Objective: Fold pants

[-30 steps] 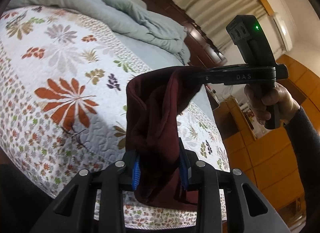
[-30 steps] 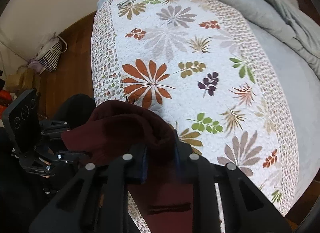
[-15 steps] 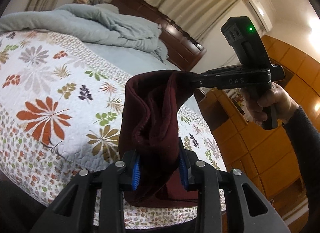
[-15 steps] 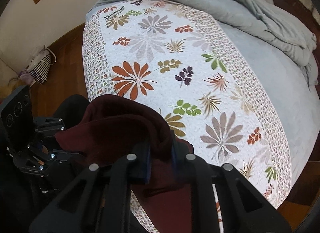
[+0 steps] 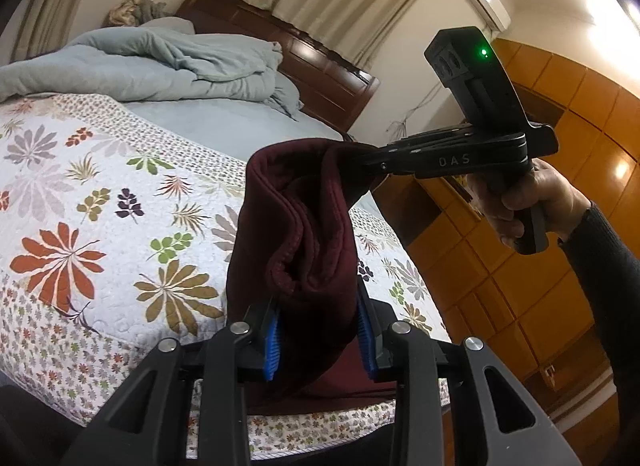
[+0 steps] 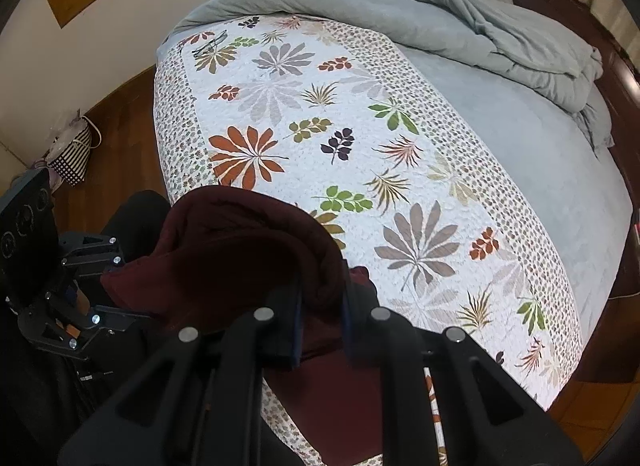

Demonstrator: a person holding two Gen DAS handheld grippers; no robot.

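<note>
While both tools keep rising, the left gripper (image 5: 320, 340) and right gripper (image 6: 320, 320) stay clamped on the dark maroon fleece pants (image 5: 296, 225), now hanging higher above the floral quilted bedspread (image 6: 360, 125), ready for laying out flat.

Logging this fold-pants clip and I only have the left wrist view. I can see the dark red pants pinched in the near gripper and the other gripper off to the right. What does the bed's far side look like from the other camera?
Observer: In the right wrist view the floral quilt ends at a wooden floor, where a checked bag sits by the wall.
Operator: Is the right gripper really clamped on cloth?
Observer: Yes, the right gripper has a fold of the pants between its fingers.
Operator: And mine, seen from there?
Observer: The left gripper shows at the lower left, with the pants' edge reaching into it.
</note>
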